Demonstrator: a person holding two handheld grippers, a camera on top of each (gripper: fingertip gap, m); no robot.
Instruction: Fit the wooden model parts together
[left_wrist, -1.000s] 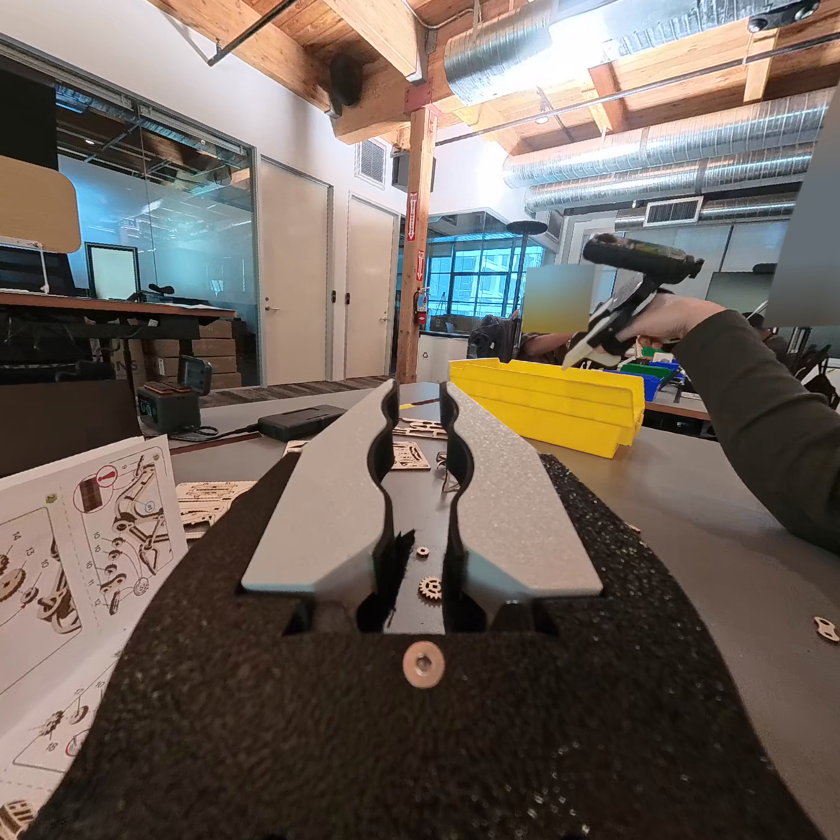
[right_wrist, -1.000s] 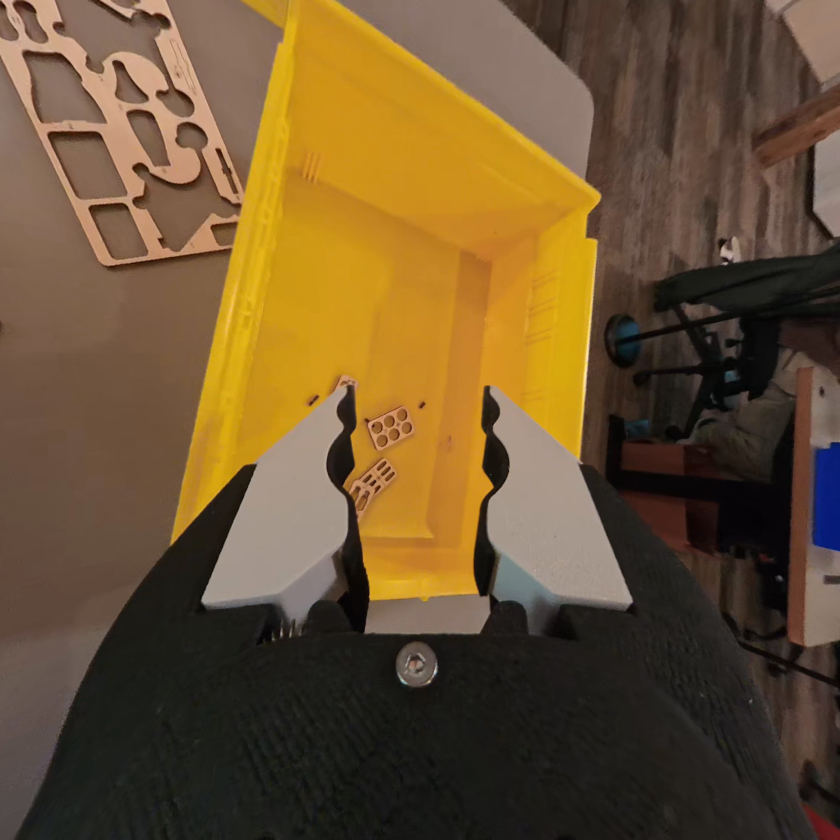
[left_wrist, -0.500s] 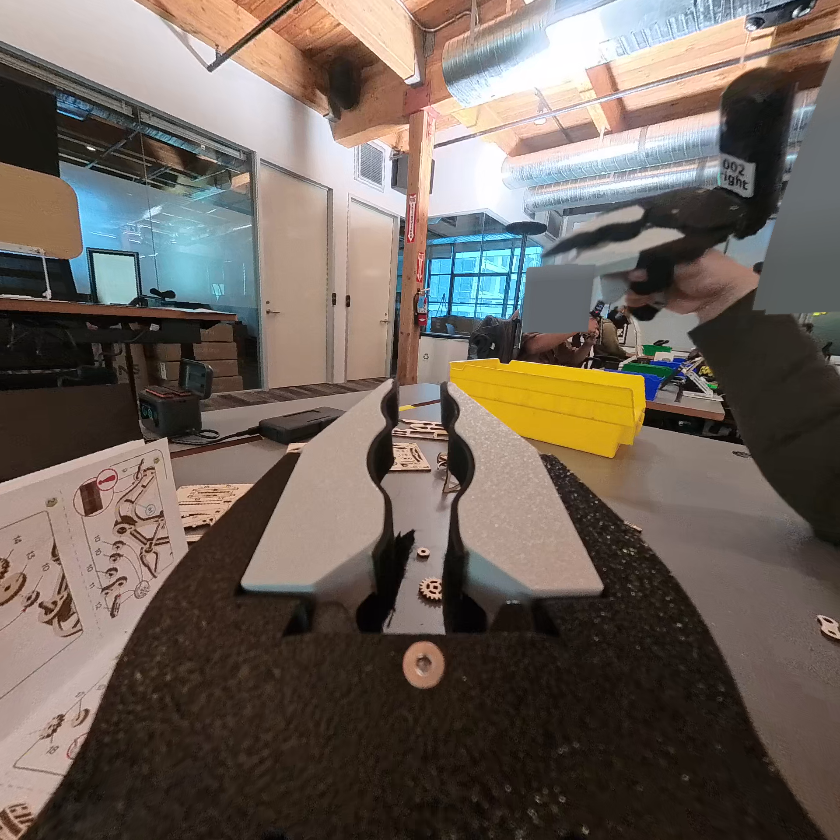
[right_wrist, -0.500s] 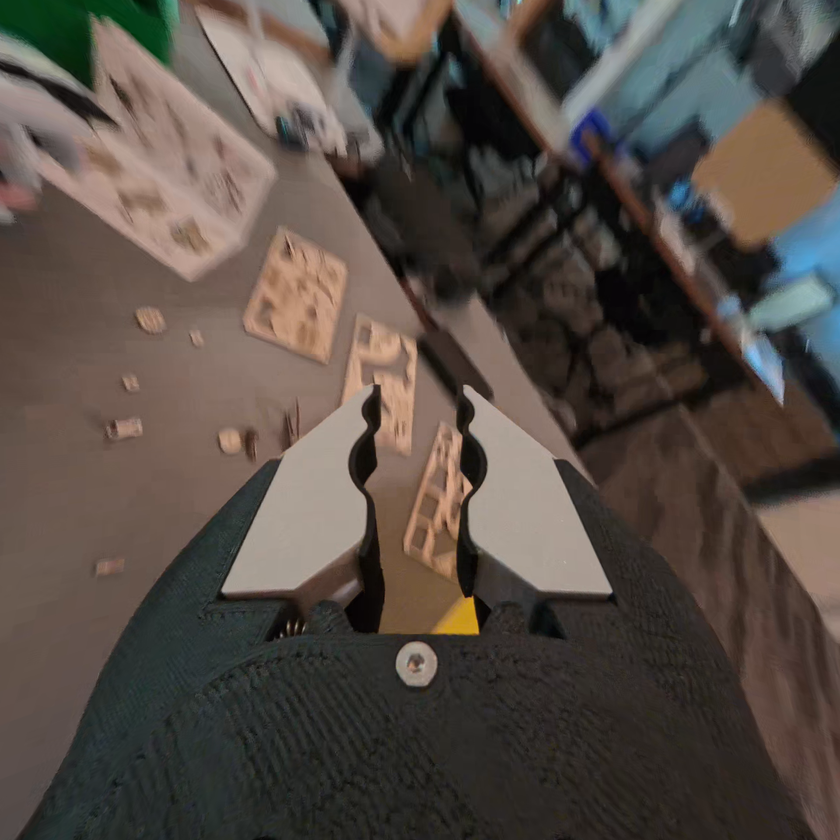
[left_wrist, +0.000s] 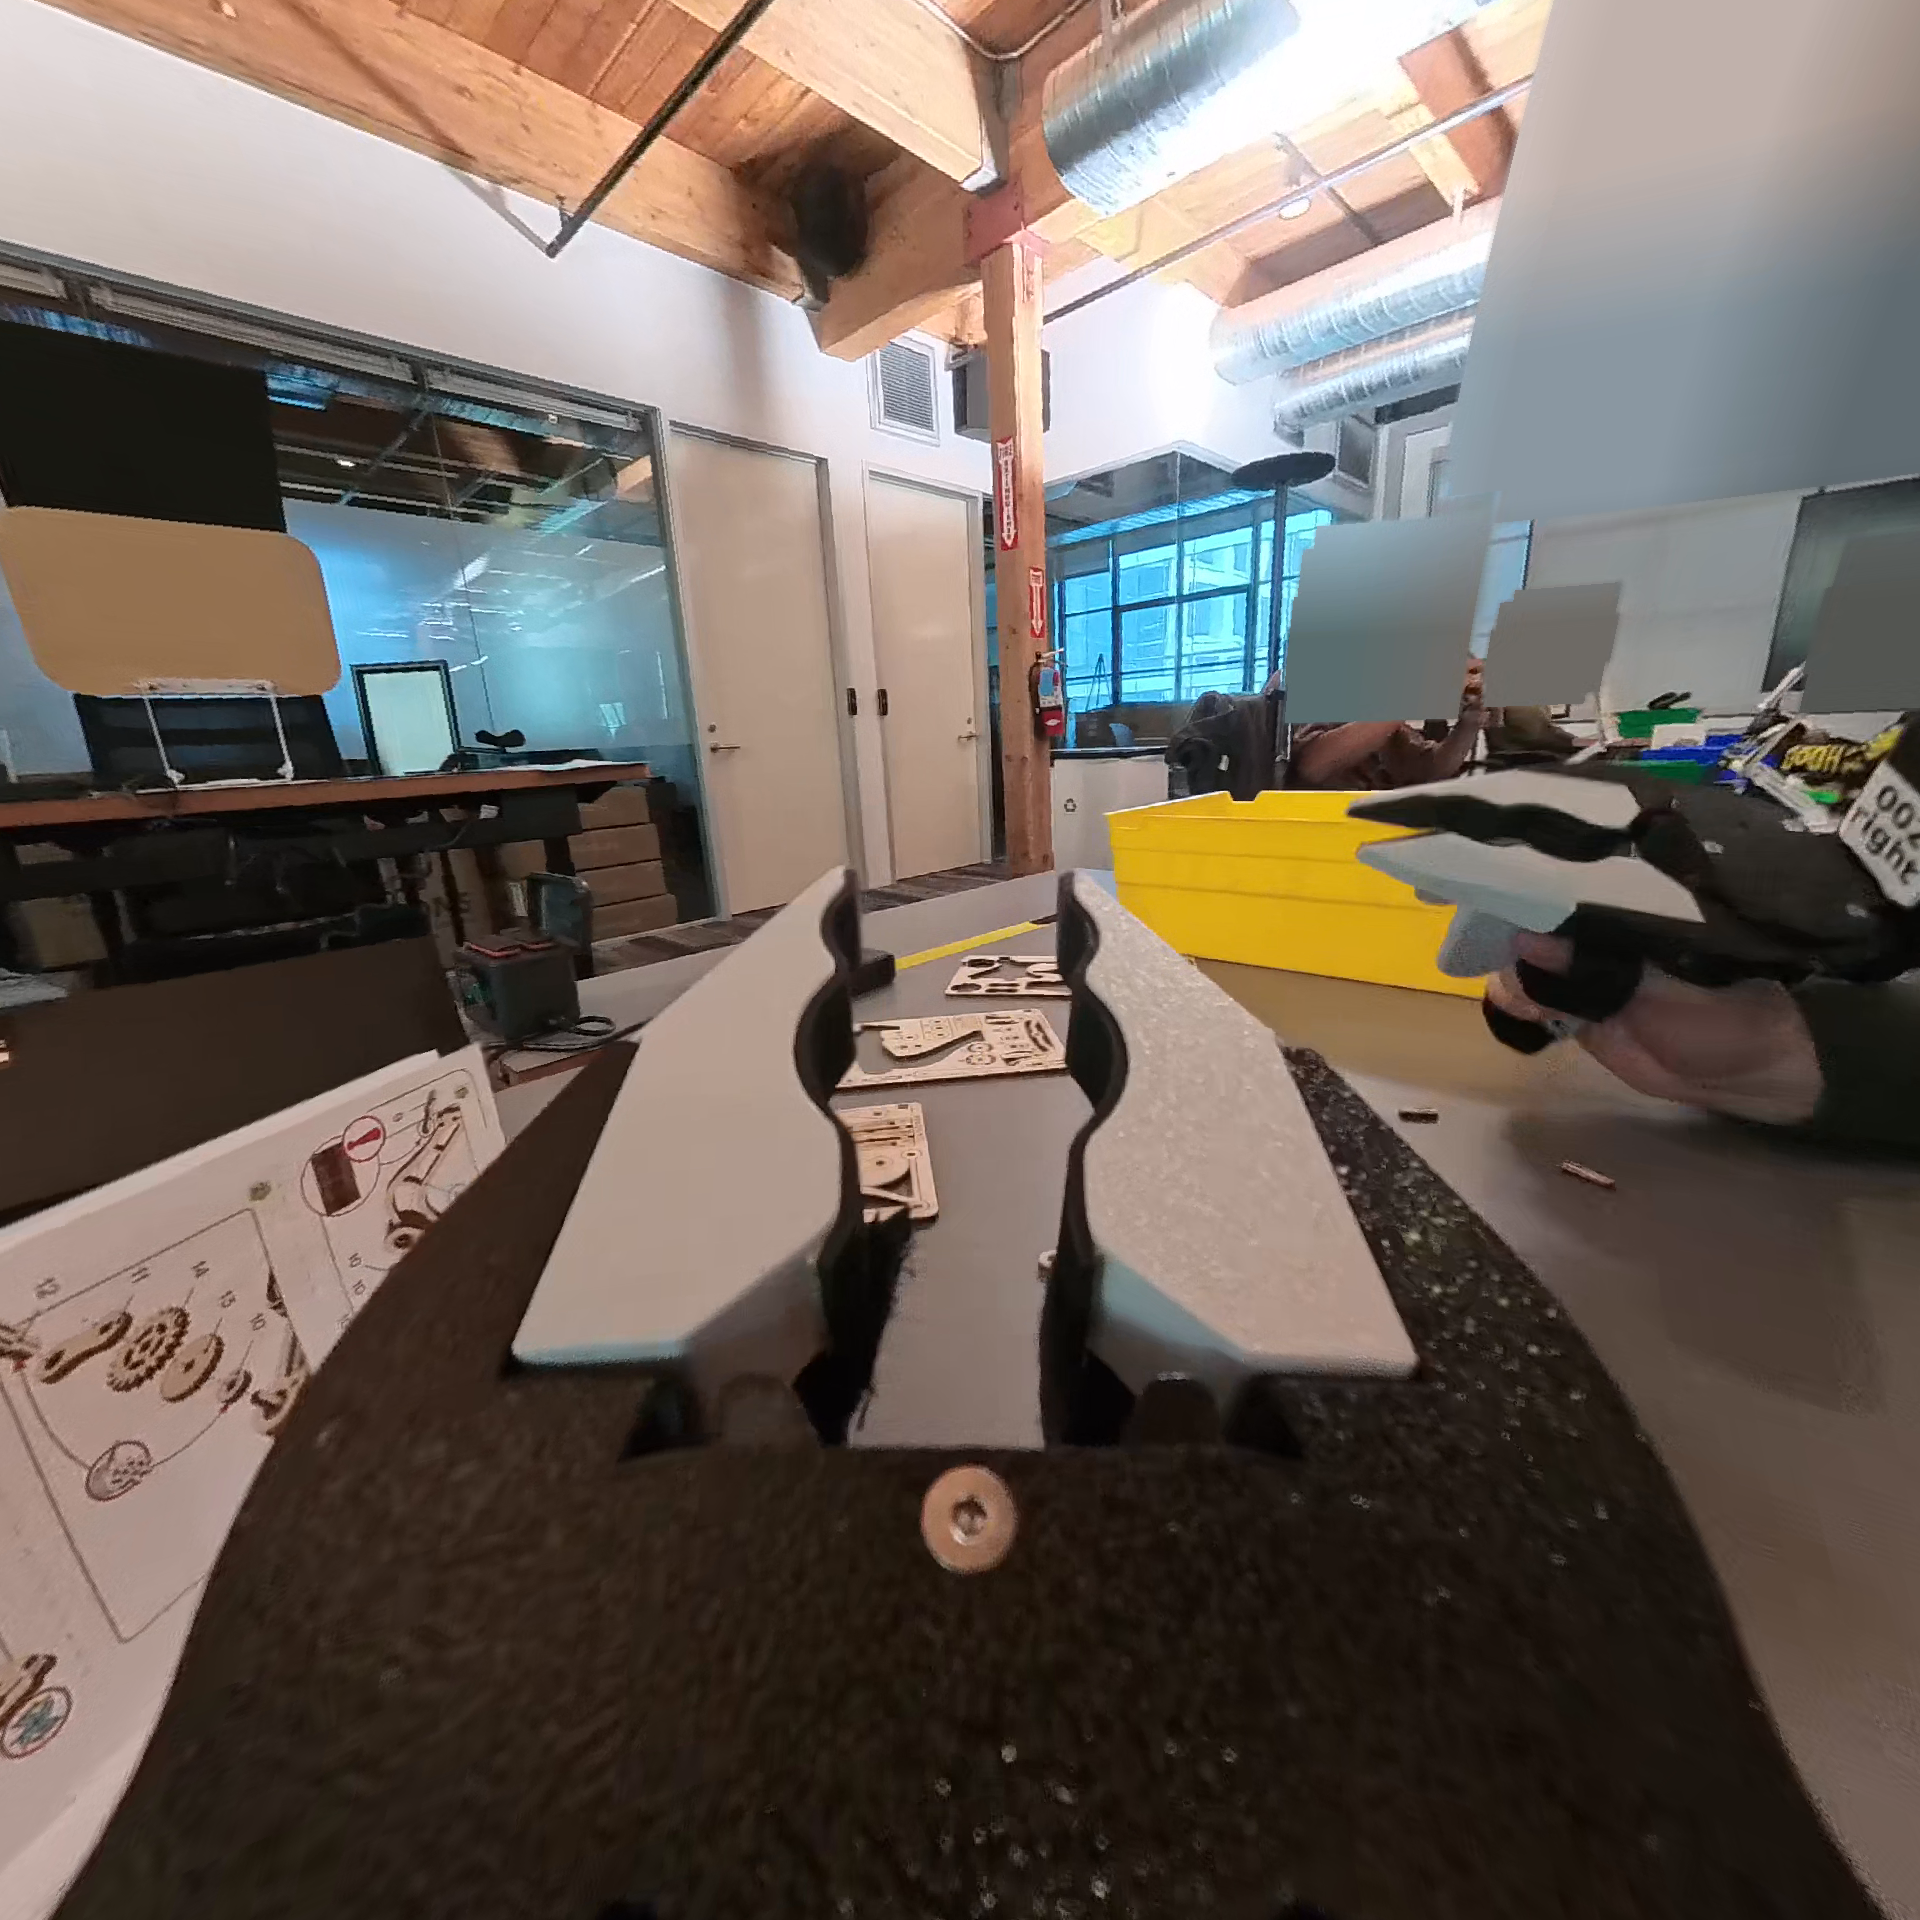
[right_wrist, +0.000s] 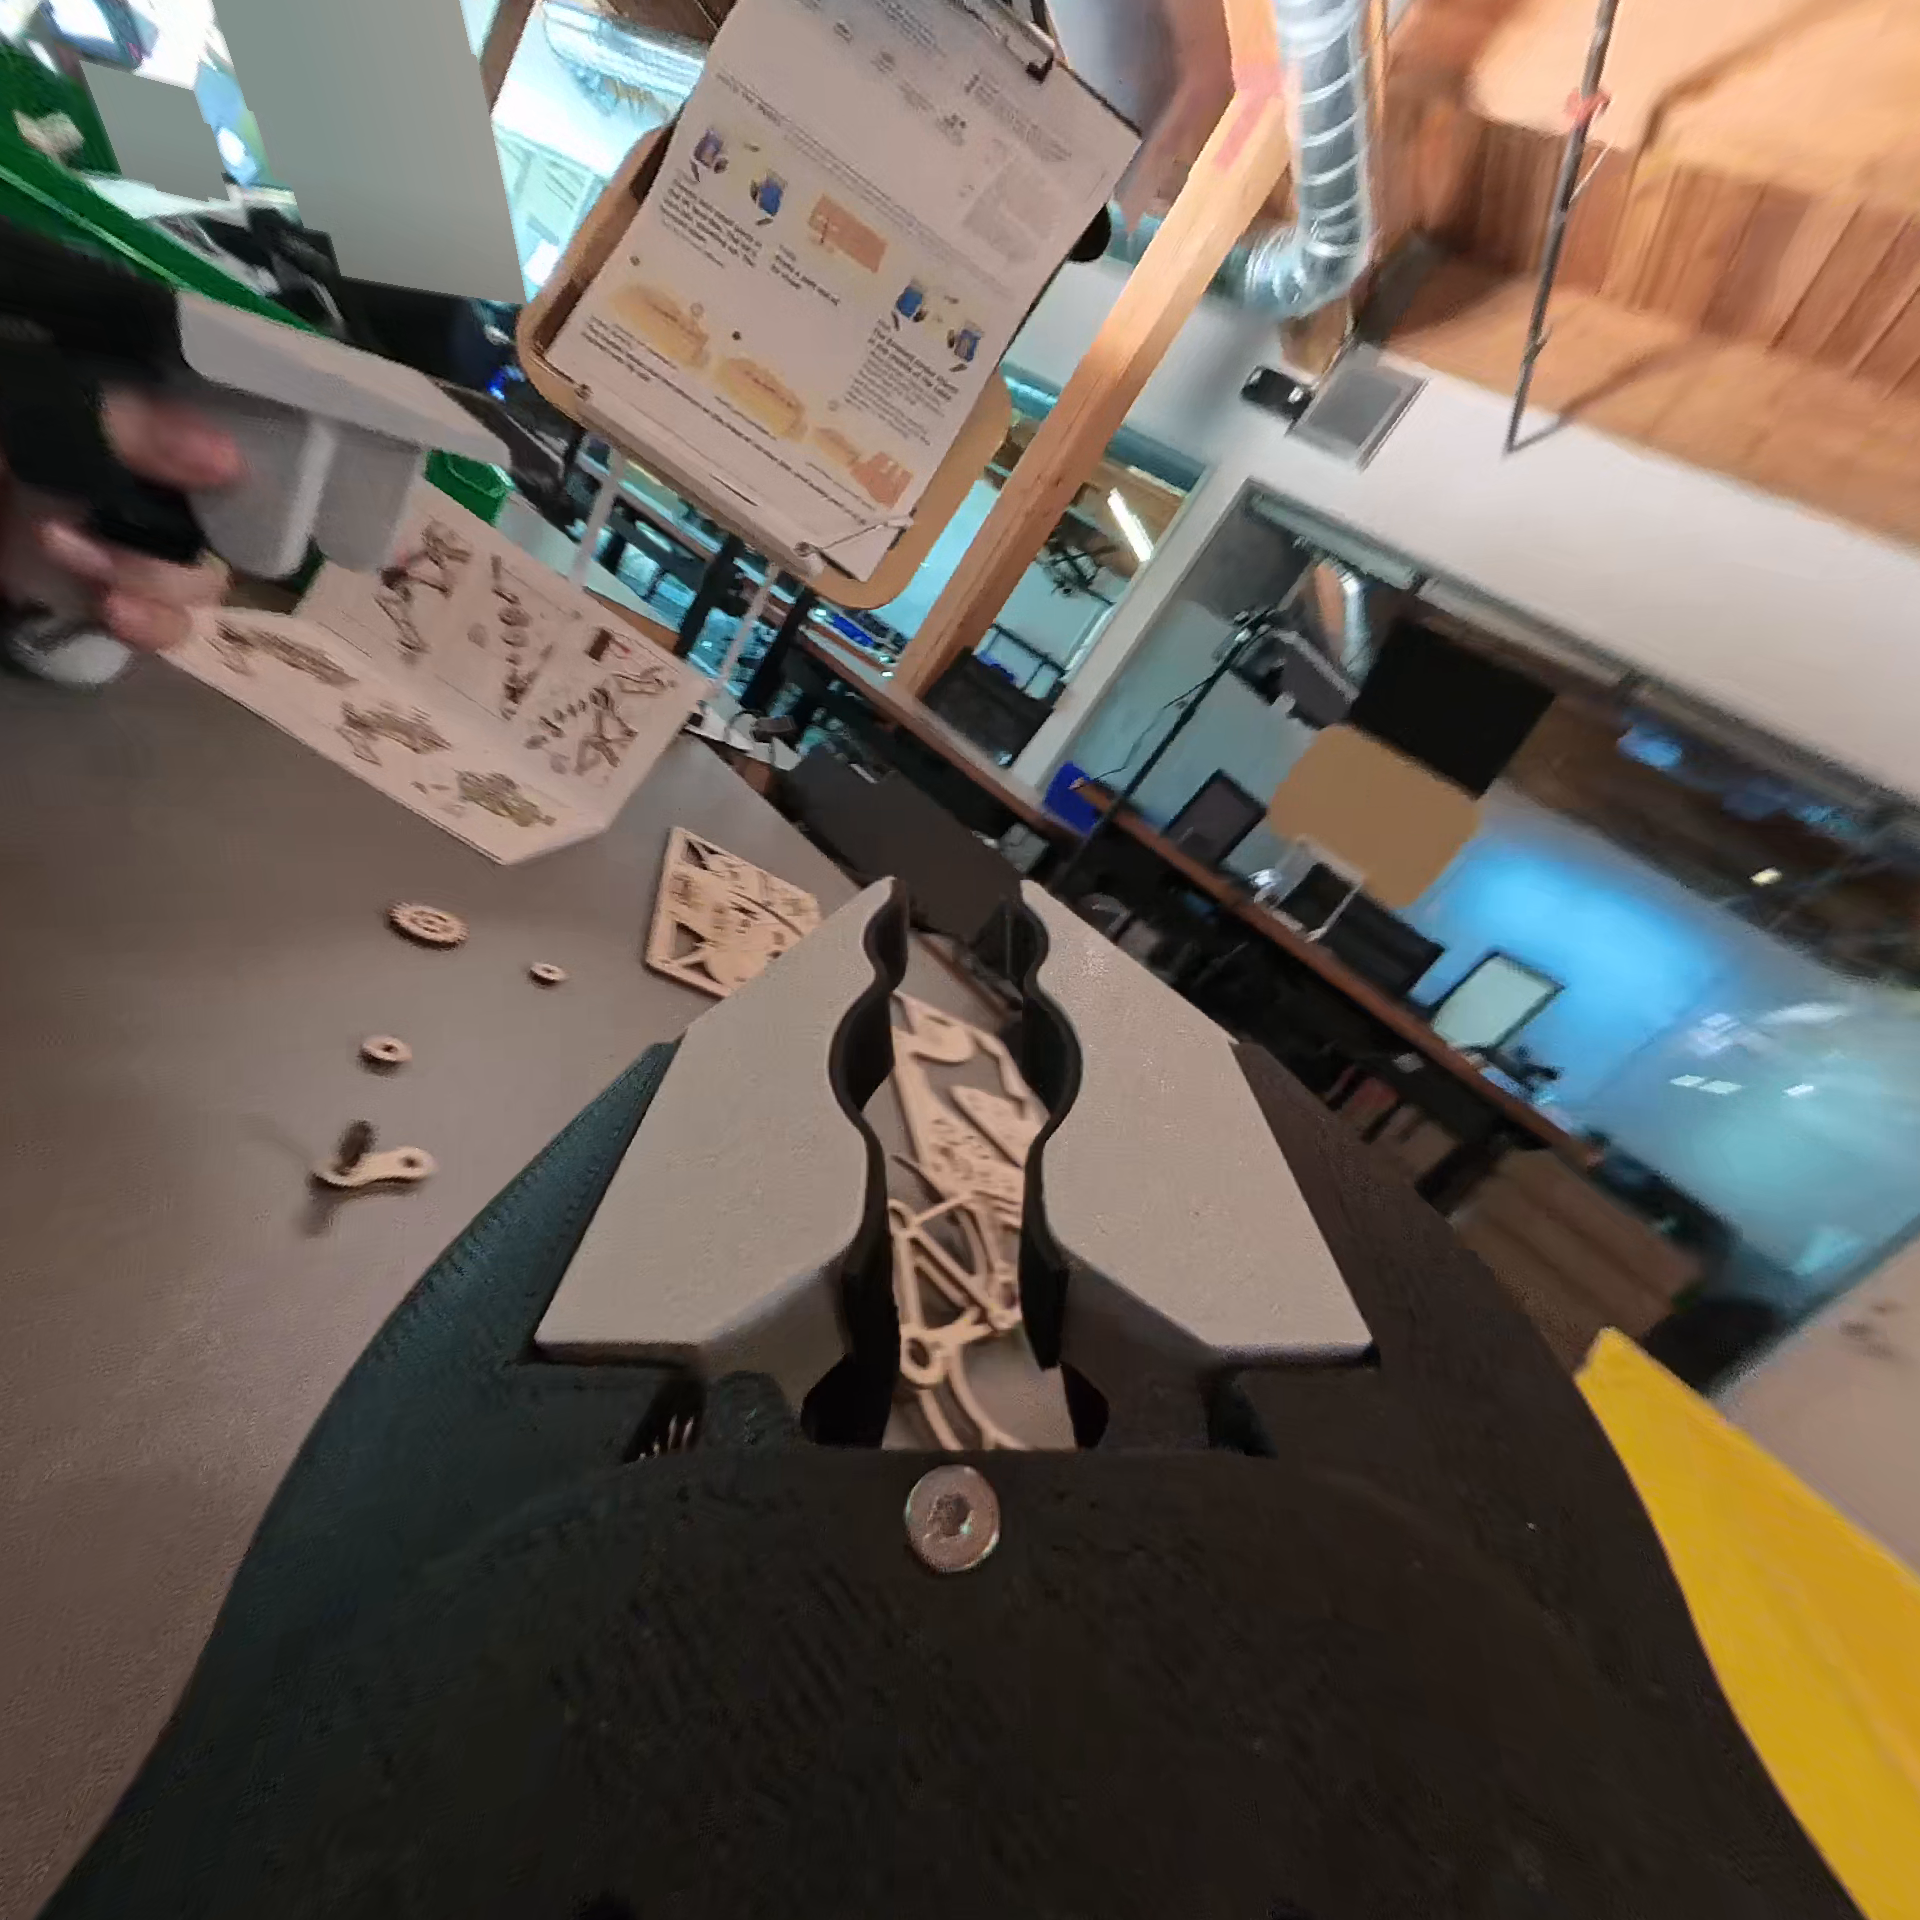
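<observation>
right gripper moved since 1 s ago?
Yes. In the left wrist view the right gripper now sits low in front of the yellow bin, near the table; earlier it was raised above the bin.

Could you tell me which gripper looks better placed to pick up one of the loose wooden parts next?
Probably the right gripper: its open, empty jaws point down at the table close to the loose gear and link piece. The left gripper sits further back beside the instruction sheet.

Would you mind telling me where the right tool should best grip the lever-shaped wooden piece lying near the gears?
Probably the flat arm of the lever piece, from above, fingers across its narrow width; a dark peg stands at one end, so avoid that end.
</observation>
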